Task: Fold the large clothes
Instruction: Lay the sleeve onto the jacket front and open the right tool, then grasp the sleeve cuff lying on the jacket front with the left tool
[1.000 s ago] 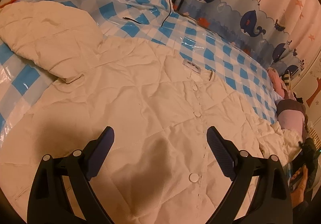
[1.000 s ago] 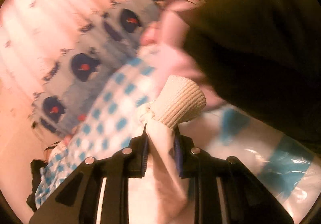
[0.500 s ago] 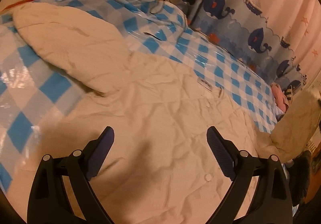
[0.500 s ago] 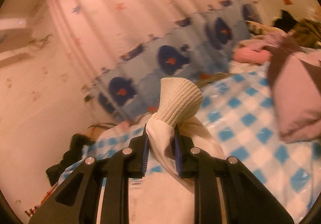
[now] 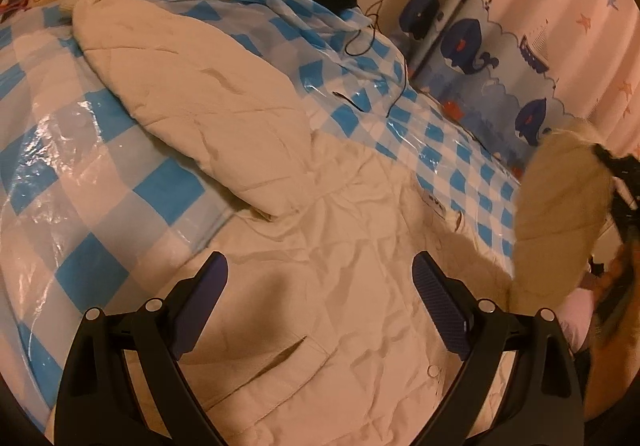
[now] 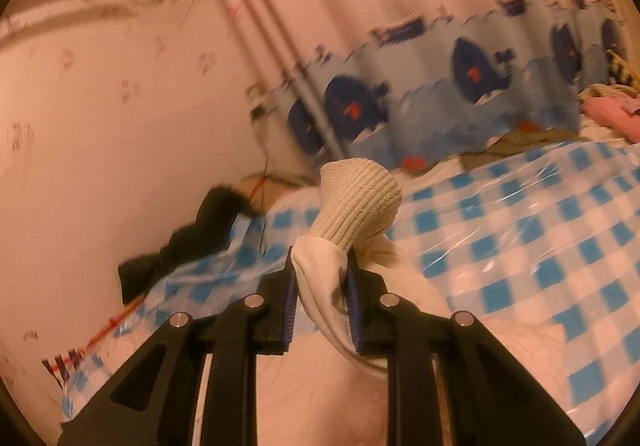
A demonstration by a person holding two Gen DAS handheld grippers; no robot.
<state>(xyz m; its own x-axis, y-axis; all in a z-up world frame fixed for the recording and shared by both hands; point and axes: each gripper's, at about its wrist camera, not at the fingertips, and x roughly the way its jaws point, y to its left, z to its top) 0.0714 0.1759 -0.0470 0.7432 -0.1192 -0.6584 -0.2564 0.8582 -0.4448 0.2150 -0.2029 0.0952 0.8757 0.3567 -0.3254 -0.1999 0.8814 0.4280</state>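
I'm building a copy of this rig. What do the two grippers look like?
Both the left gripper and the right gripper have black, angular linkage arms with silver round pivot pins. Each ends in two flat fingers with dark blue ribbed pads. No cables or markings show on either.

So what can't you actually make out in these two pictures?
- Left wrist view: the jacket's hem is cut off by the bottom edge and the open left gripper.
- Right wrist view: the sleeve below its ribbed cuff is hidden by the right gripper; the curtain is blurred.
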